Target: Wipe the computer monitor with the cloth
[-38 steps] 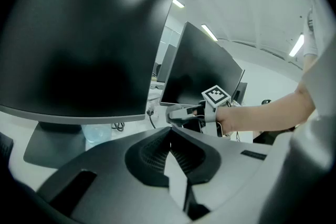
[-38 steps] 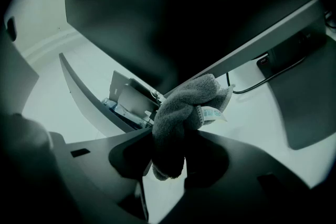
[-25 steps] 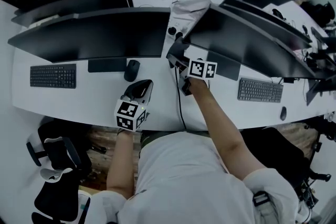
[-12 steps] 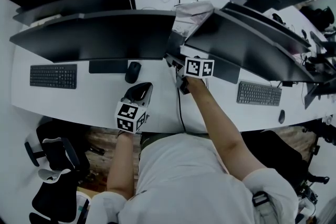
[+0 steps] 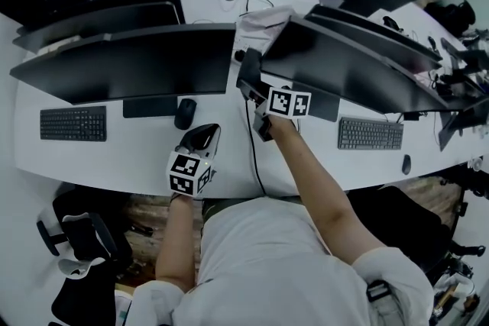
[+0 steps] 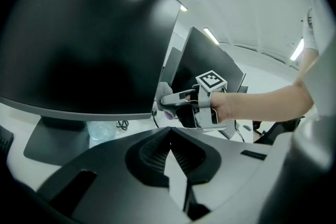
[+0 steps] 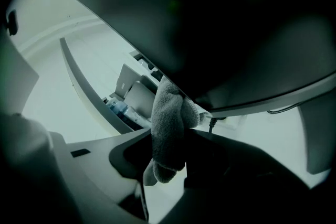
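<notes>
cloth (image 7: 169, 113) pinched in right tongs (image 7: 168, 140), touching lower edge of monitor (image 7: 220, 23); left tongs (image 6: 169, 136) closed — empty

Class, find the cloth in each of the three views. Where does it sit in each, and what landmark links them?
Head view: cloth, upper centre, at the right-hand monitor's left end.
Left gripper view: cloth, centre, a grey tuft at the right gripper's tip.
Right gripper view: cloth, centre, clamped between that gripper's jaws.
Shared landmark: that monitor's dark edge beside the cloth.

Left gripper (image 6: 169, 132) low, jaws together — right arm (image 5: 313, 179) outstretched, right gripper (image 7: 169, 150) clamped on cloth (image 7: 167, 113).
</notes>
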Tool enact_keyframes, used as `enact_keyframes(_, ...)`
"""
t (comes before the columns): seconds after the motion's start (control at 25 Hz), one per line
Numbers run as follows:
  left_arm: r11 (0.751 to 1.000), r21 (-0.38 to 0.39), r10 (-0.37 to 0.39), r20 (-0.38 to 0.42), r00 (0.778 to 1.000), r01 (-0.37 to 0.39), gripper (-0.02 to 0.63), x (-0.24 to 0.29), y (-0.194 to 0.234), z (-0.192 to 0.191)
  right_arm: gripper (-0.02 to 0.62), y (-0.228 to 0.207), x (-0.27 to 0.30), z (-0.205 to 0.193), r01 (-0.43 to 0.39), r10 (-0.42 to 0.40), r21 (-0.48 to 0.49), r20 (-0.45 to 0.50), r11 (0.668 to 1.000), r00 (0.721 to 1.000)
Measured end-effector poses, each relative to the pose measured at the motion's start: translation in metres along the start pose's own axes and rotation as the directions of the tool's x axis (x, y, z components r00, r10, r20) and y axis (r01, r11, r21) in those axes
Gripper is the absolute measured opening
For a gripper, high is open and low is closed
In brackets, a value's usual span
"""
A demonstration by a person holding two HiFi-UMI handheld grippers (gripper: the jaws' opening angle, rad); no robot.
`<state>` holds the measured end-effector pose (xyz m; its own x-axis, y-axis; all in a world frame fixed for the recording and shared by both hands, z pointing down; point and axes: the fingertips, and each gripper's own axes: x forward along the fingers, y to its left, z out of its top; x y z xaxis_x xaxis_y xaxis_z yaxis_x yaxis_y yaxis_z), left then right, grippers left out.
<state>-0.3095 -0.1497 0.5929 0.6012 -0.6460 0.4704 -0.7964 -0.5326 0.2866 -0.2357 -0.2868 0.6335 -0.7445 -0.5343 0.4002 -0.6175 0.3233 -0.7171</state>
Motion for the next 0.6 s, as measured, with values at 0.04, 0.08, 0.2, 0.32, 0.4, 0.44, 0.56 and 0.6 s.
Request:
enact_keyframes(0.04, 1.0, 0.003, -0.004, 0.002, 1.0, 0.004, 0.003, 0.001, -0.002, 0.001, 0.156, 0.002, -0.003, 0.002, -0.003, 0.003, 0.004, 0.009, 1.0, 1.0)
enact_keyframes(0.08, 1.0, 0.007, -0.008, 0.005, 1.0, 0.008, 0.003, 0.002, -0.003, 0.003, 0.156, 0.003, -0.006, 0.004, -0.006, 0.006, 0.007, 0.019, 1.0, 1.0)
enact_keyframes(0.2, 1.0, 0.02, -0.014, 0.008, 1.0, 0.014, 0.003, 0.004, -0.009, 0.007, 0.155, 0.01, -0.016, 0.012, -0.018, 0.018, 0.012, 0.05, 1.0, 0.999)
enact_keyframes(0.32, 0.999, 0.035, -0.018, 0.016, 1.0, 0.017, 0.003, 0.005, -0.013, 0.013, 0.153, 0.021, -0.027, 0.023, -0.037, 0.035, 0.017, 0.087, 0.999, 0.996)
enact_keyframes(0.4, 0.999, 0.043, -0.02, 0.021, 1.0, 0.019, 0.003, 0.005, -0.015, 0.017, 0.153, 0.029, -0.033, 0.03, -0.053, 0.05, 0.024, 0.114, 0.998, 0.992)
enact_keyframes(0.44, 0.999, 0.046, -0.022, 0.023, 1.0, 0.02, 0.003, 0.004, -0.017, 0.019, 0.153, 0.034, -0.036, 0.033, -0.063, 0.059, 0.028, 0.128, 0.998, 0.99)
enact_keyframes(0.56, 0.998, 0.056, -0.025, 0.032, 0.999, 0.023, 0.003, 0.003, -0.02, 0.024, 0.152, 0.048, -0.045, 0.044, -0.09, 0.083, 0.03, 0.167, 0.996, 0.982)
enact_keyframes(0.6, 0.998, 0.06, -0.027, 0.036, 0.999, 0.025, 0.003, 0.003, -0.022, 0.027, 0.152, 0.052, -0.047, 0.048, -0.096, 0.09, 0.029, 0.177, 0.995, 0.98)
